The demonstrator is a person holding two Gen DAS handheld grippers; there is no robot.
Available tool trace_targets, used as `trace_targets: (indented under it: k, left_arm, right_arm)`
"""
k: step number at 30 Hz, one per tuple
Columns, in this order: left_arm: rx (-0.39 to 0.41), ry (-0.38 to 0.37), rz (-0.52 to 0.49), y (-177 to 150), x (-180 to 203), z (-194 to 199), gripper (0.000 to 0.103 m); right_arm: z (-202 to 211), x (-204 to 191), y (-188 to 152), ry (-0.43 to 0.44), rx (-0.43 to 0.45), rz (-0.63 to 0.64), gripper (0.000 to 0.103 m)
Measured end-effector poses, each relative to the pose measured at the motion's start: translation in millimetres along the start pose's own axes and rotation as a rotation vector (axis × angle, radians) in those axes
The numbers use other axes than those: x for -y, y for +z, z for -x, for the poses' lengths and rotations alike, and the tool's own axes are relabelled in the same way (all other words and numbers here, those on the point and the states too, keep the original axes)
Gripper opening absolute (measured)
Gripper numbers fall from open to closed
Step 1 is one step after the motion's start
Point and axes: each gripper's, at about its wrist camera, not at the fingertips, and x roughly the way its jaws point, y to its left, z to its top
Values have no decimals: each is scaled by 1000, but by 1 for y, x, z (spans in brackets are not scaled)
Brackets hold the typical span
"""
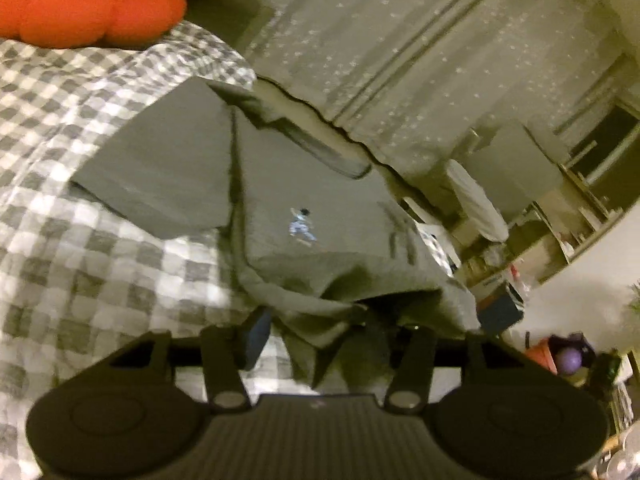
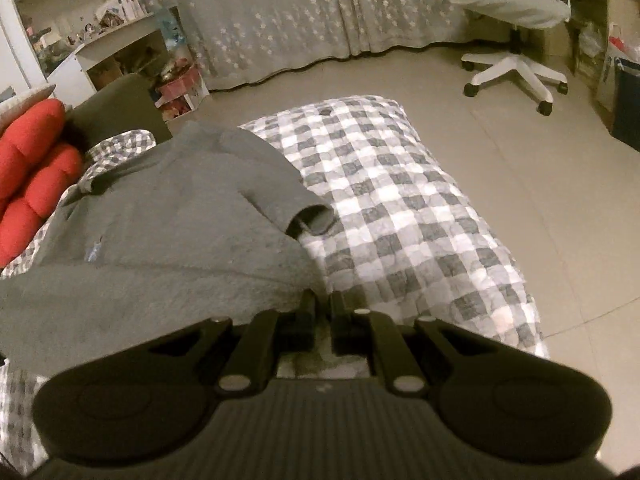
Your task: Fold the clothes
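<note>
Two grippers at the grey shirt [image 2: 168,216] on the checked quilt [image 2: 400,208]. We see the right gripper [image 2: 320,312] pinched nearly closed on its hem. Left gripper [image 1: 320,332] has bunched hem between wide-set fingers; we cannot tell its grip.

Plain grey short-sleeved cotton shirt [image 2: 172,216] with a small pale blue chest motif [image 1: 301,224], grey-and-white checked quilted bedcover [image 2: 392,208], bright red puffy cushion [image 2: 32,168] far left, grey curtain dotted with white stars [image 2: 288,12], white swivel chair [image 2: 516,68] far right, beige floor [image 2: 540,184]
</note>
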Motion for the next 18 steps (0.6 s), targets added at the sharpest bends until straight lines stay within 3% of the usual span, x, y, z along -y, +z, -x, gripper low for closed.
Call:
trace_targets:
  k: [9,12,14,16,18]
  left_arm:
    - [17,-88,12,-4,6,-2,58]
    - [18,-70,20,-6,10,-10,56]
    - [22,-58,30,-6,11,-15,51]
    - [26,-72,48,-6,12,-17,37]
    - [29,-100,65,-7,12,-16,33]
  right_arm:
    - [5,-6,-8,-14,59,31,8]
    - [6,-11,-9,-22,66,55,8]
    - [7,-12,-10,-26,68,64,8]
    - [9,-11,-10,-21,69,54,8]
    - [11,-10,-10,-14,72,45,8]
